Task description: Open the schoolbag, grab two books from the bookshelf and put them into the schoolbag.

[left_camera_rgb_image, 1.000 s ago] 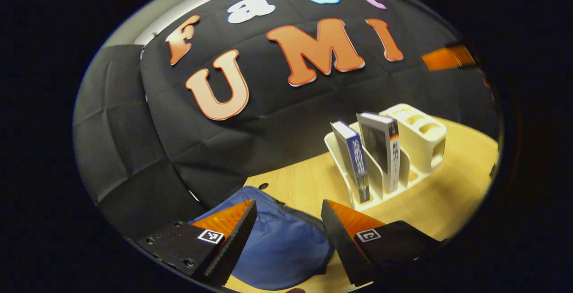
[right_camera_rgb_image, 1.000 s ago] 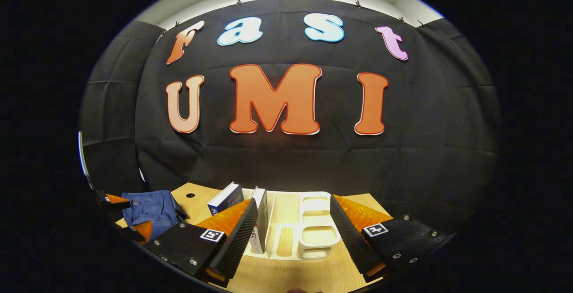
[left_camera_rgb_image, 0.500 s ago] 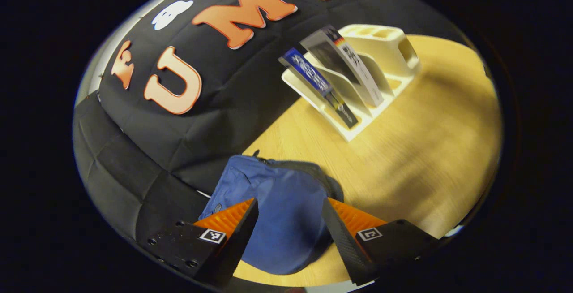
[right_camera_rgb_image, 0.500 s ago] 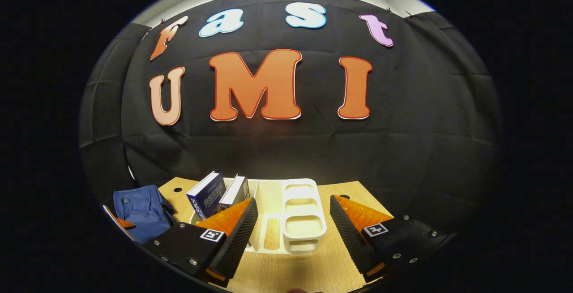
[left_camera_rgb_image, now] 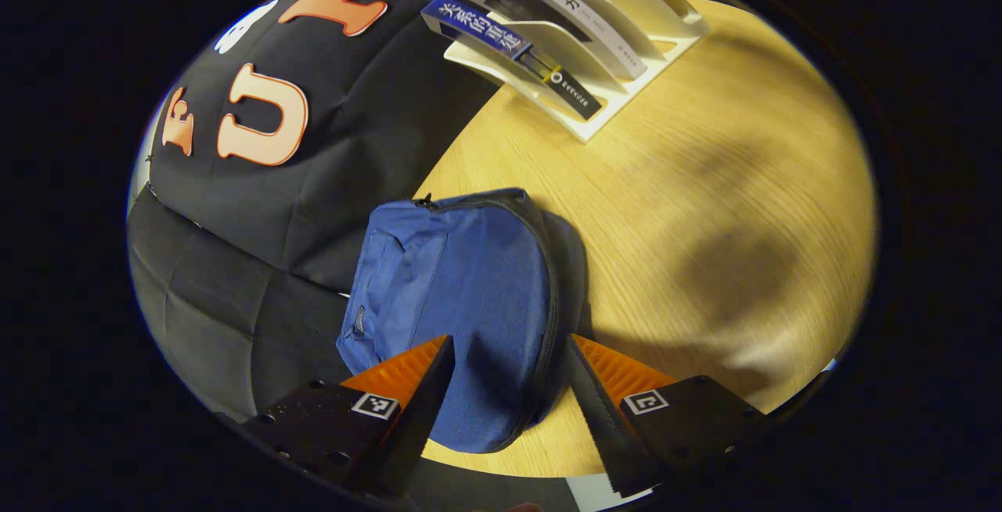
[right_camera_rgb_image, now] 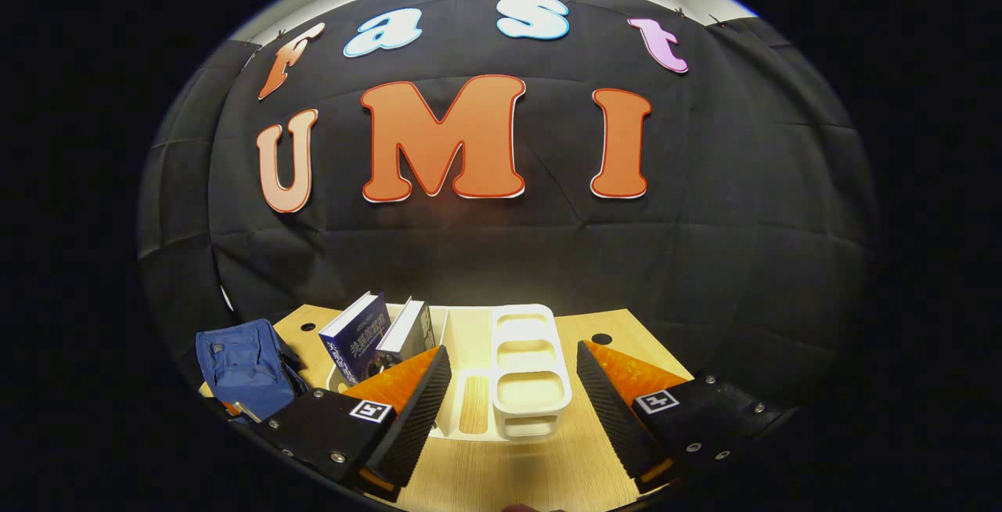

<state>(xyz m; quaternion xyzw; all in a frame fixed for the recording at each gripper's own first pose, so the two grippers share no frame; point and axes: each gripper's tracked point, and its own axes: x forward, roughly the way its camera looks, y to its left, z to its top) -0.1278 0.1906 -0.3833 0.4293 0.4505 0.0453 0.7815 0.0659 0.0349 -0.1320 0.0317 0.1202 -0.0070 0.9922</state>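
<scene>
Left gripper view: left gripper (left_camera_rgb_image: 507,355) fingers spread wide above zipped blue schoolbag (left_camera_rgb_image: 462,293) on table (left_camera_rgb_image: 704,207). Right gripper view: right gripper (right_camera_rgb_image: 513,383) wide apart before bookshelf (right_camera_rgb_image: 524,375) holding two books (right_camera_rgb_image: 356,336).

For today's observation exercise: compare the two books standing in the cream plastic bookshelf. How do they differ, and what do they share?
The blue-covered book sits in the slot nearer the blue fabric schoolbag; the grey-and-white book stands one slot farther away. The blue-covered book has a dark blue spine, the grey-and-white book a pale one. Both lean the same way in the cream plastic bookshelf, ungripped.
</scene>
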